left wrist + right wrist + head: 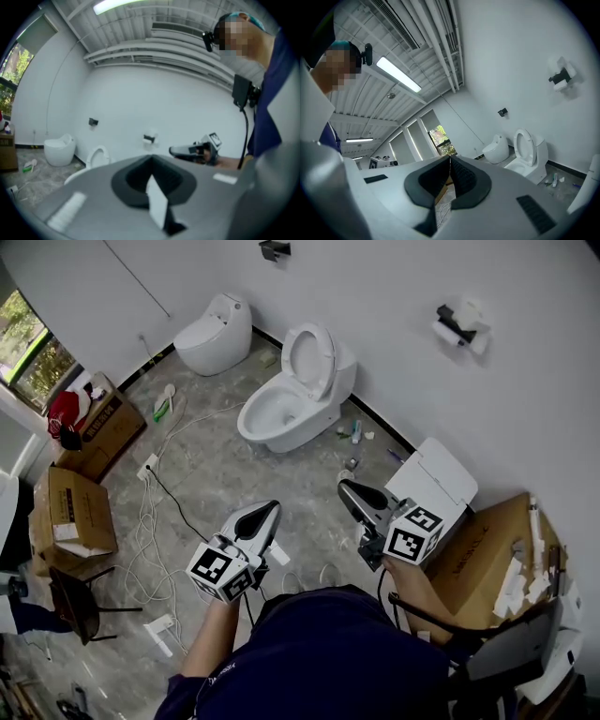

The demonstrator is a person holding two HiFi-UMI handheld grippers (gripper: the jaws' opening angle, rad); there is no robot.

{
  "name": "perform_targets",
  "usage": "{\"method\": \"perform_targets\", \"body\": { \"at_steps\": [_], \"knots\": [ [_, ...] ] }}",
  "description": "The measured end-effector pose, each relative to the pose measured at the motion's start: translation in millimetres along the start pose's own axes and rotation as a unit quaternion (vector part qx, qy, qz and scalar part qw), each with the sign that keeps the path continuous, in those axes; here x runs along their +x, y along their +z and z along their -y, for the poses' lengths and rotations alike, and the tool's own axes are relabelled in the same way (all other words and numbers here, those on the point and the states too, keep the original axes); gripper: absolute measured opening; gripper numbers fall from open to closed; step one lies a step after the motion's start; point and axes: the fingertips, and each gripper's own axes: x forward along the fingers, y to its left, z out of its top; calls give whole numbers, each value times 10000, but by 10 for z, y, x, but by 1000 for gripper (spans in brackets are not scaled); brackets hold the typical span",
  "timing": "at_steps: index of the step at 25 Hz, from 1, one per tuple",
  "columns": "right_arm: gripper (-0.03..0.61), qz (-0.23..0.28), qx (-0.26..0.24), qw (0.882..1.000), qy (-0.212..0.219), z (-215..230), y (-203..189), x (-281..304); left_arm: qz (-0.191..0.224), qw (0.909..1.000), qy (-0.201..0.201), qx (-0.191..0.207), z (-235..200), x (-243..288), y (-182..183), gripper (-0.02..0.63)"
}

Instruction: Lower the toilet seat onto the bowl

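The white toilet (281, 413) stands against the far wall, its seat (312, 360) raised upright against the tank. It also shows small in the right gripper view, with the seat (524, 147) up, and in the left gripper view (97, 157). Both grippers hang in the air well short of it, about waist high. My left gripper (273, 507) points toward the bowl, its jaws together with nothing held. My right gripper (343, 486) is shut and empty too; its tips (450, 158) meet. From the left gripper view the right gripper (194, 151) shows off to the right.
A second, egg-shaped toilet (214, 334) stands to the left. White cables (150, 521) trail over the floor. Cardboard boxes (80, 512) and a chair (75, 606) are on the left. A white panel (436, 479) rests on a box (487, 559) to the right. Bottles (356, 432) line the wall.
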Motion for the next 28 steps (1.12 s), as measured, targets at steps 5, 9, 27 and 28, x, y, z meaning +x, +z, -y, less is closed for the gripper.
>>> {"method": "perform_targets", "body": {
  "at_steps": [5, 9, 27, 28],
  "knots": [
    [8, -123, 4, 9998, 172, 175, 45, -42, 71, 9998, 159, 70, 34, 149, 36, 3],
    [8, -235, 96, 9994, 246, 317, 5, -135, 37, 9993, 360, 12, 70, 204, -43, 5],
    [8, -495, 406, 9976, 272, 927, 56, -168, -220, 9978, 624, -66, -60, 585, -157, 3],
    [8, -515, 394, 9976, 258, 948, 66, -137, -225, 9979, 603, -77, -93, 612, -159, 3]
  ]
}}
